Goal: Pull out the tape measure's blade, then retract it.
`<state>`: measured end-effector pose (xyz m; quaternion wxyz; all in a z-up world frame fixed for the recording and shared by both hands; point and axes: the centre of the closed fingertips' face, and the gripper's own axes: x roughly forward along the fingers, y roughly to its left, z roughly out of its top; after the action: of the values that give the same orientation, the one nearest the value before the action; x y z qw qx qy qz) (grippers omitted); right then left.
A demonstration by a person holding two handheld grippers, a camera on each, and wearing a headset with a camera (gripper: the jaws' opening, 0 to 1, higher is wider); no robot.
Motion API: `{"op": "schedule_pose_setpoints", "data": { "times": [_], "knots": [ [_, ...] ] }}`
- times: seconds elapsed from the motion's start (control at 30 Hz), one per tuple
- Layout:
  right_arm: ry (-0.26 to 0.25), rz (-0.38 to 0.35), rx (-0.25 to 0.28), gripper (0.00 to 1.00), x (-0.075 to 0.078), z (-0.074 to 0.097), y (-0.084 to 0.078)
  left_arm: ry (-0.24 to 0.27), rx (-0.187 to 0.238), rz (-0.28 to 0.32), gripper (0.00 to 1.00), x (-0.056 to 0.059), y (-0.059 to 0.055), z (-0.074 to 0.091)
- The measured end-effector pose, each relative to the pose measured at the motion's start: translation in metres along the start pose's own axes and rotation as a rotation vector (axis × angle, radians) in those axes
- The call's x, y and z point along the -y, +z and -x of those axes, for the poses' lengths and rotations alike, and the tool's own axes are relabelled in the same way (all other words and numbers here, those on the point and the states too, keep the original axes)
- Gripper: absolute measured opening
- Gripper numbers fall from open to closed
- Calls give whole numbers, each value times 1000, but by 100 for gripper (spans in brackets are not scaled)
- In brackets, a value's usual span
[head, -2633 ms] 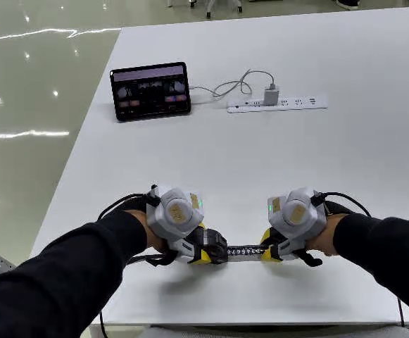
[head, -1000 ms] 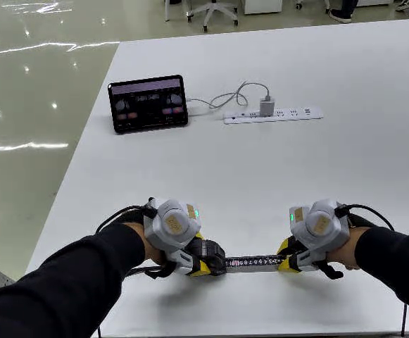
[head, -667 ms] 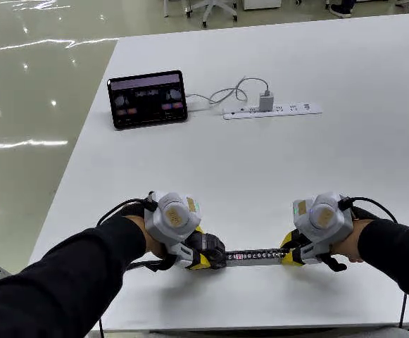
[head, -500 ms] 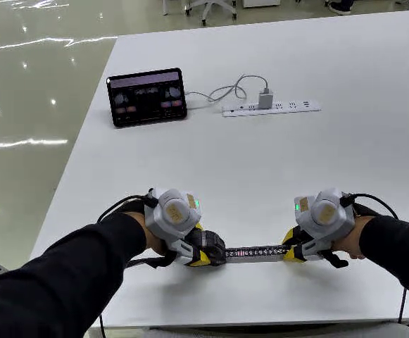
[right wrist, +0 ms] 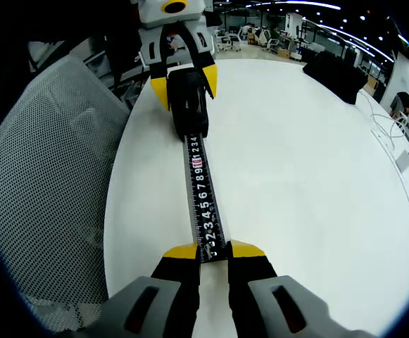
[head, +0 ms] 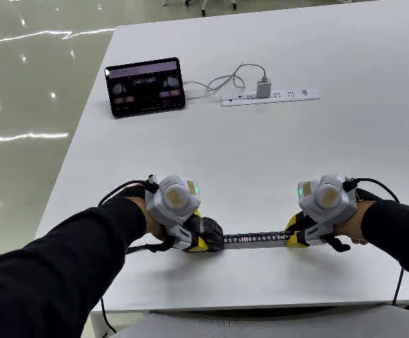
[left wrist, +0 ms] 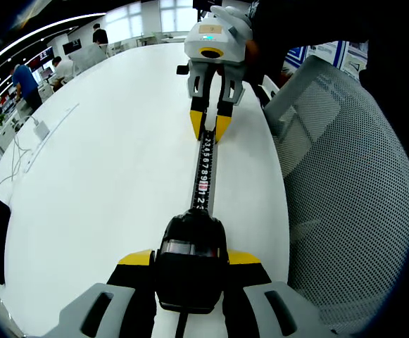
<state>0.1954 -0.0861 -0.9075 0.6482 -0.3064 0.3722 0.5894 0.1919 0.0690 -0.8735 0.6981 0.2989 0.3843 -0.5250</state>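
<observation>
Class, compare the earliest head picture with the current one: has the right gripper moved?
Yes. The right gripper has slid rightward, away from the tape measure case, leaving more blade drawn out between them.

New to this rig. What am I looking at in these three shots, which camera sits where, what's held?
No robot: a person holds two-jaw tongs in each hand. One picture comes from a headset camera looking down; the two round ones from cameras riding on the tongs. The left tongs are shut on the black tape measure case; the right tongs pinch the tip of its numbered blade, stretched over the white table. Farther back lie a dark tablet and a white power strip.
</observation>
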Motion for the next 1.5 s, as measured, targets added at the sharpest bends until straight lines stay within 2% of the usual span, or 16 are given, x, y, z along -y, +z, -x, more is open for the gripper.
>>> {"op": "schedule_pose_setpoints", "data": {
  "times": [0.27,1.5],
  "knots": [
    [-7,18,-12,9,-1,2,-4,-2,-22,-14,32,1,0,0],
    [-6,0,-23,9,0,12,-19,7,-41,-2,32,1,-1,-1]
  ]
}}
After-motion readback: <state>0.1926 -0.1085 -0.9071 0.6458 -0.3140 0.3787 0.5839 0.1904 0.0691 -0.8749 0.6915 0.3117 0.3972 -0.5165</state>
